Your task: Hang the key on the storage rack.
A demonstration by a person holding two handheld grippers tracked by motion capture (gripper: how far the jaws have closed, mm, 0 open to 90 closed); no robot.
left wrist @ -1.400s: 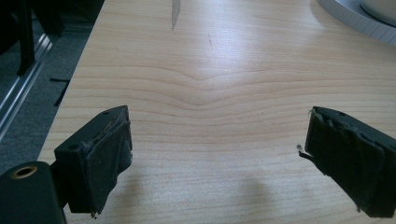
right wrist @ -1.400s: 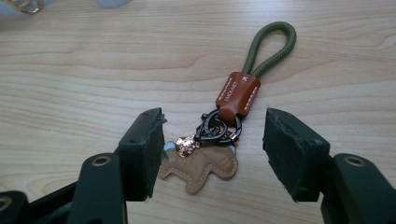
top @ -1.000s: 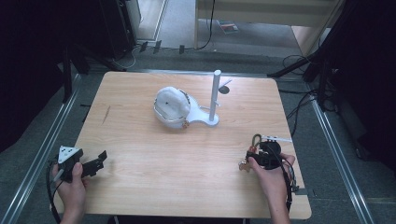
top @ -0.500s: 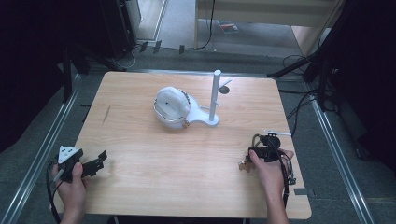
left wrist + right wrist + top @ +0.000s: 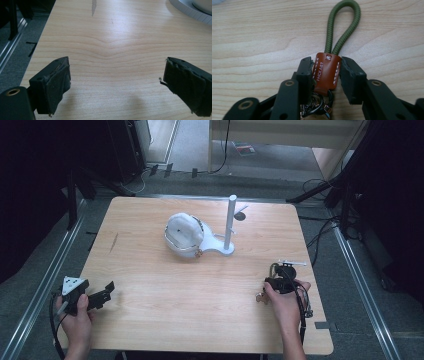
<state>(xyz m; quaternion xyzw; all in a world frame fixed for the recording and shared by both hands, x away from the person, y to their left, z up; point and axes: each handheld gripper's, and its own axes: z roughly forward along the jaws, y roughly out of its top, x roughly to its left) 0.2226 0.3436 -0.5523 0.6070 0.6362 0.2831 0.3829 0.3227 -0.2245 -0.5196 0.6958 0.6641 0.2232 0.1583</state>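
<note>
Both jaws of the right tool [image 5: 326,75], just closing, flank the keychain's brown leather tab [image 5: 325,72], barely touching it.

Left gripper [image 5: 116,82] low over table [image 5: 110,32], jaws wide apart, nothing between them, only bare wood grain. Pads [image 5: 58,85] black, frayed at edges. Dark streak [image 5: 94,7] on wood near far edge. Curved white base [image 5: 190,11] at upper right corner, well apart from jaws. Grey floor [image 5: 17,57] and metal rail [image 5: 11,47] beyond table's left edge.
</note>
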